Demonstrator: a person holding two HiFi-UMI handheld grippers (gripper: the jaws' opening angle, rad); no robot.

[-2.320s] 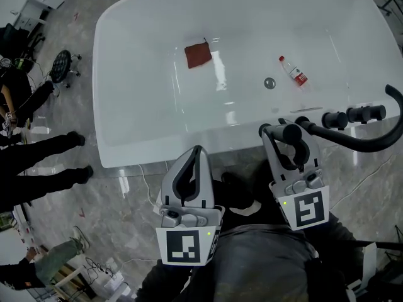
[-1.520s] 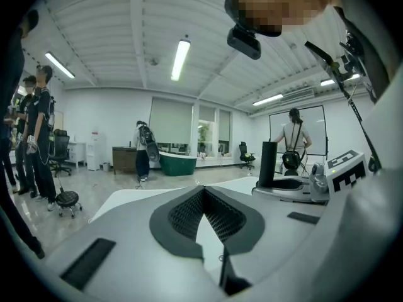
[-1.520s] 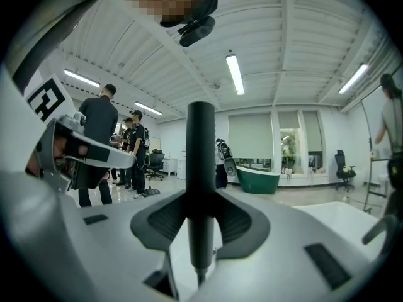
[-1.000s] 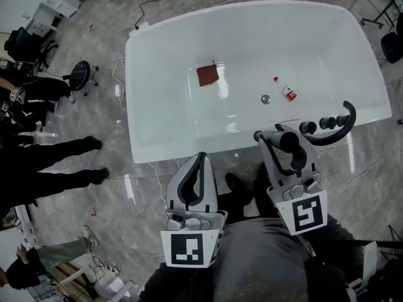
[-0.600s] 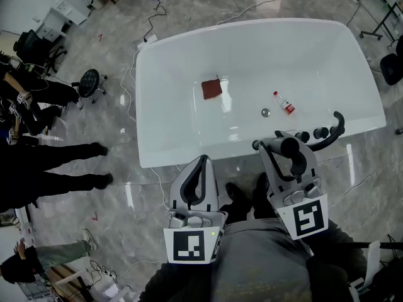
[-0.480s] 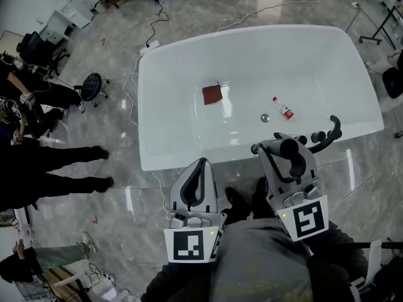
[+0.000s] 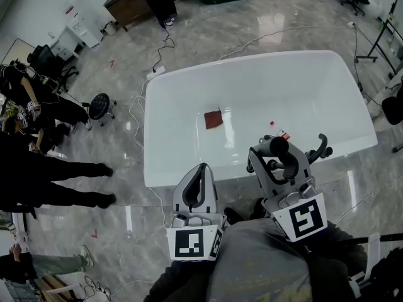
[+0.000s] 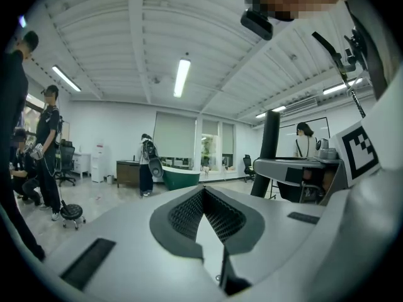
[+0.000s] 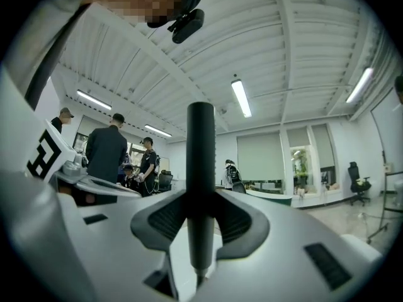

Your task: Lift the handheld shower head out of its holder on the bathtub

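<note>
Leftmost, bystanders' dark legs (image 7: 56, 181) and a stool (image 7: 99, 106) on the marble floor. Left gripper (image 7: 200, 167) held level, pads pressed tip to tip with nothing between them. White bathtub (image 7: 154, 137) beyond, with a red cloth (image 7: 214, 119) and a small bottle (image 7: 280, 132) lying on its bottom. Right gripper (image 7: 275, 153) clamped on the dark handle of the shower head (image 7: 279, 146); handle stands upright between the pads, carried over the tub's near rim. Black curved fitting (image 7: 320, 148) just to its right, on the rim.
</note>
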